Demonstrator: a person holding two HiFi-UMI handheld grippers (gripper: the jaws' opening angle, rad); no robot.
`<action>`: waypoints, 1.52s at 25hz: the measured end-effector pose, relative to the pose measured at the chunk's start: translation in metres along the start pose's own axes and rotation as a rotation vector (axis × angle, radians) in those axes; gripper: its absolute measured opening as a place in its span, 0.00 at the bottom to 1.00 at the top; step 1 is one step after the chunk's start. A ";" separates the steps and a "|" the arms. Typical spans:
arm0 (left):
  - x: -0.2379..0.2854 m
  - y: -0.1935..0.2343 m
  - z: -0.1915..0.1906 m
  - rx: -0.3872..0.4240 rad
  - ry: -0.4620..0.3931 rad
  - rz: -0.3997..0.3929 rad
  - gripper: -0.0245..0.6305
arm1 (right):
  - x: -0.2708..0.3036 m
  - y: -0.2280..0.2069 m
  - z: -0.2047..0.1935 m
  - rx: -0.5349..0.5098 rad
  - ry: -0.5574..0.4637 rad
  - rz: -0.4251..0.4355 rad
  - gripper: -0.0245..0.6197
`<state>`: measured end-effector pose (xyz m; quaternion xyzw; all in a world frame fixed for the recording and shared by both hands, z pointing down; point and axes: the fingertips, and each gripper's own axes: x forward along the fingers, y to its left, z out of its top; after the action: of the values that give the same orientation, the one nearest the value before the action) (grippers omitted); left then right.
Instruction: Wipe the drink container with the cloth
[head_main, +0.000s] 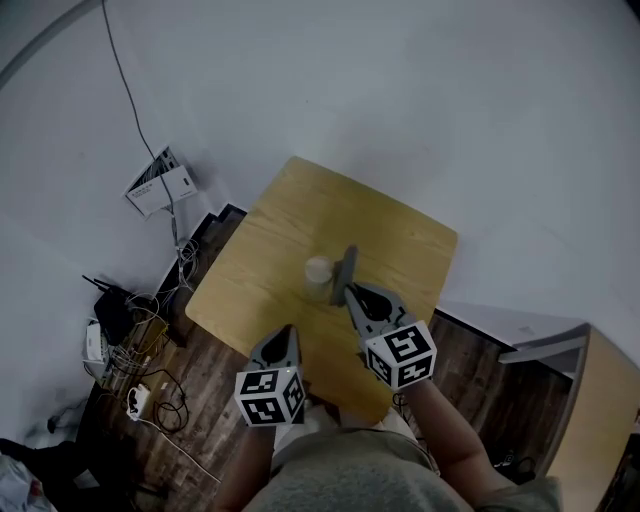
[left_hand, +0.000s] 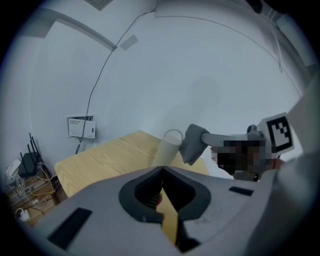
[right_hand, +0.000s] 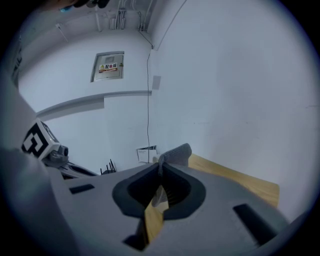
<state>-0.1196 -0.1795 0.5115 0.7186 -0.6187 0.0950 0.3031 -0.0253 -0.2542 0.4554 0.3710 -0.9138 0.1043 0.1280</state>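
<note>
A pale, tall drink container (head_main: 318, 276) stands upright near the middle of the wooden table (head_main: 300, 215). My right gripper (head_main: 349, 291) is shut on a grey cloth (head_main: 346, 270), which hangs right beside the container on its right side. The left gripper view shows the same cloth (left_hand: 193, 143) close against the container (left_hand: 169, 148), just below its rim. In the right gripper view the cloth (right_hand: 175, 154) sticks out past the closed jaws (right_hand: 160, 168). My left gripper (head_main: 286, 338) is shut with nothing in it, over the table's near edge and short of the container.
A router and tangled cables (head_main: 125, 335) lie on the dark floor to the left. A paper leaflet (head_main: 160, 183) is fixed to the white wall beyond. A wooden cabinet (head_main: 600, 400) stands at the right. A wall box (right_hand: 108, 65) shows in the right gripper view.
</note>
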 end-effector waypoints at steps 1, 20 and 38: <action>-0.001 0.001 0.000 0.004 0.001 -0.007 0.04 | 0.002 0.003 0.000 -0.002 0.001 -0.004 0.05; -0.016 0.019 -0.007 0.021 0.015 -0.074 0.04 | 0.027 0.034 -0.040 0.014 0.075 -0.063 0.05; -0.015 0.031 -0.028 0.007 0.050 -0.064 0.04 | 0.055 0.027 -0.103 0.003 0.213 -0.068 0.05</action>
<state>-0.1457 -0.1528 0.5357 0.7363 -0.5874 0.1054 0.3189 -0.0660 -0.2418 0.5674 0.3887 -0.8819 0.1399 0.2272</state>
